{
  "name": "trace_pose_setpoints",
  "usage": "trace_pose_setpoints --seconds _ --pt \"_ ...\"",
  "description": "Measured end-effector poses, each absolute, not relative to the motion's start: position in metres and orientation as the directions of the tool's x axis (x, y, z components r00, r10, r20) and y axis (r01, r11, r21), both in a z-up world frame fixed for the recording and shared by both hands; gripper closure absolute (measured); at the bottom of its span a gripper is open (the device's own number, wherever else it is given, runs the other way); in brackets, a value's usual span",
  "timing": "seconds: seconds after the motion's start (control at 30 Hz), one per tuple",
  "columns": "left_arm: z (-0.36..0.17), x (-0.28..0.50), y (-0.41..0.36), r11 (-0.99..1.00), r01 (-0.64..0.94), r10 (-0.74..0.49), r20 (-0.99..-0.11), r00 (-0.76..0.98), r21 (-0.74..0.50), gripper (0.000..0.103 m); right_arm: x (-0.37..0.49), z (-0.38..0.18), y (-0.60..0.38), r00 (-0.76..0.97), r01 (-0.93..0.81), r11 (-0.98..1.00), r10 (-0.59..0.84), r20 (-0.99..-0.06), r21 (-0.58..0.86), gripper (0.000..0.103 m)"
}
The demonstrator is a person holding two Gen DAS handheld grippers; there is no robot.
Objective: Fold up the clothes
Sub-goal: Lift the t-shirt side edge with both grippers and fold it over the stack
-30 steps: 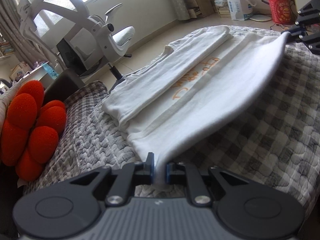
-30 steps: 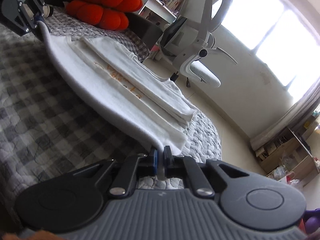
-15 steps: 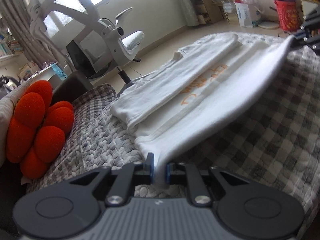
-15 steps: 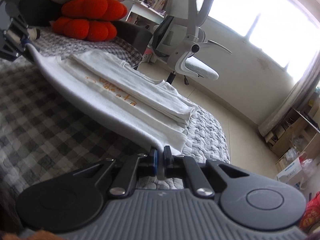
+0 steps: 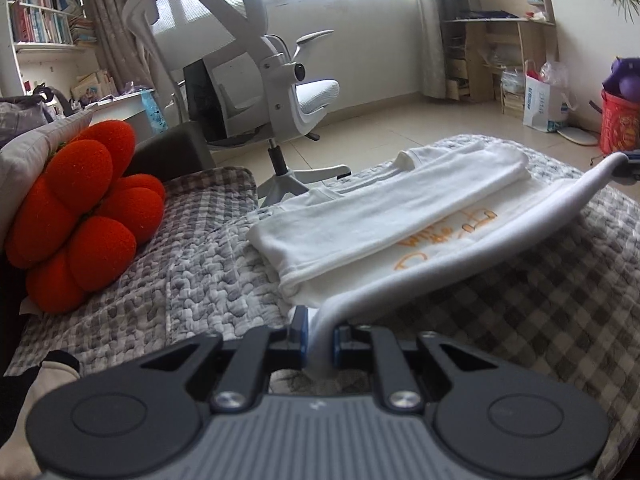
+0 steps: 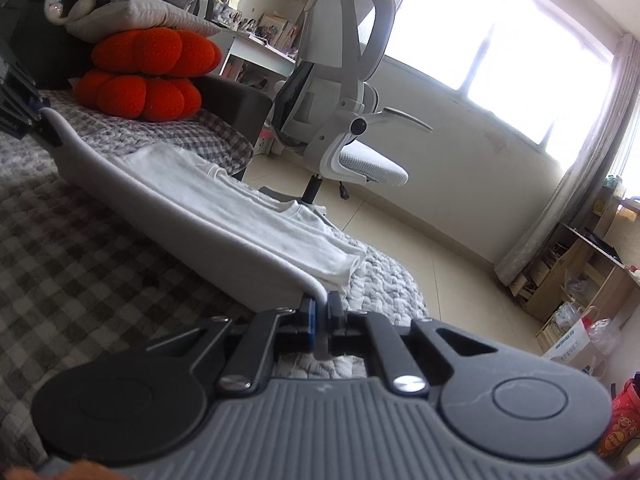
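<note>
White cotton t-shirt with orange lettering (image 5: 400, 236) lies mid-frame on grey checked quilt (image 5: 520, 308), near edge pinched and lifted by left gripper (image 5: 320, 330) and right gripper (image 6: 320, 316); next, carry it over the already-folded far side.

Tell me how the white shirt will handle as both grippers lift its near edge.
The shirt is likely floppy: its pinched edge bows between the left gripper and the right gripper. Probably light. The far fold lies loose and may slide.

— How many shirts do I see?
— One white shirt (image 5: 392, 220), centre frame.
— Cushions?
— One orange cushion (image 5: 80, 216) at left; one office chair (image 5: 256, 80) above.
— My grippers?
— Two.
</note>
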State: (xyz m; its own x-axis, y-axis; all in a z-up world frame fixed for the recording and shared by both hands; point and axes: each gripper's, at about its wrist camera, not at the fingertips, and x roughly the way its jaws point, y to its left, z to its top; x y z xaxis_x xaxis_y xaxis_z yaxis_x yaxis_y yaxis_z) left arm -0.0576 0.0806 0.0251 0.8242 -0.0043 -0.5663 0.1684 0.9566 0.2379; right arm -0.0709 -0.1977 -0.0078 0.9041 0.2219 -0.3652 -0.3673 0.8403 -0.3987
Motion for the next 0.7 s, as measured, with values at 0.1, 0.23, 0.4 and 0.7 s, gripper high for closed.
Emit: trace_pose_setpoints --seconds 0.1,0.23,0.4,0.7 --pt "0.030 -0.049 0.086 0.970 0.146 -0.010 -0.568 0.823 0.195 0.091 -0.062 -0.001 -0.197 0.909 -0.360 0.842 0.221 -0.352 -0.401 0.099" --pt "0.040 -0.036 0.093 0.983 0.130 -0.034 -0.557 0.829 0.133 0.091 -0.044 0.013 -0.196 0.918 -0.345 0.859 0.225 -0.328 -0.379 0.099" --pt "0.056 -0.012 0.100 0.993 0.097 -0.043 -0.531 0.846 0.073 0.091 -0.017 0.028 -0.192 0.920 -0.338 0.880 0.233 -0.316 -0.333 0.099" --pt "0.068 0.057 0.110 0.998 0.063 -0.068 -0.537 0.841 -0.027 0.093 0.057 0.046 -0.192 0.885 -0.355 0.914 0.259 -0.388 -0.198 0.099"
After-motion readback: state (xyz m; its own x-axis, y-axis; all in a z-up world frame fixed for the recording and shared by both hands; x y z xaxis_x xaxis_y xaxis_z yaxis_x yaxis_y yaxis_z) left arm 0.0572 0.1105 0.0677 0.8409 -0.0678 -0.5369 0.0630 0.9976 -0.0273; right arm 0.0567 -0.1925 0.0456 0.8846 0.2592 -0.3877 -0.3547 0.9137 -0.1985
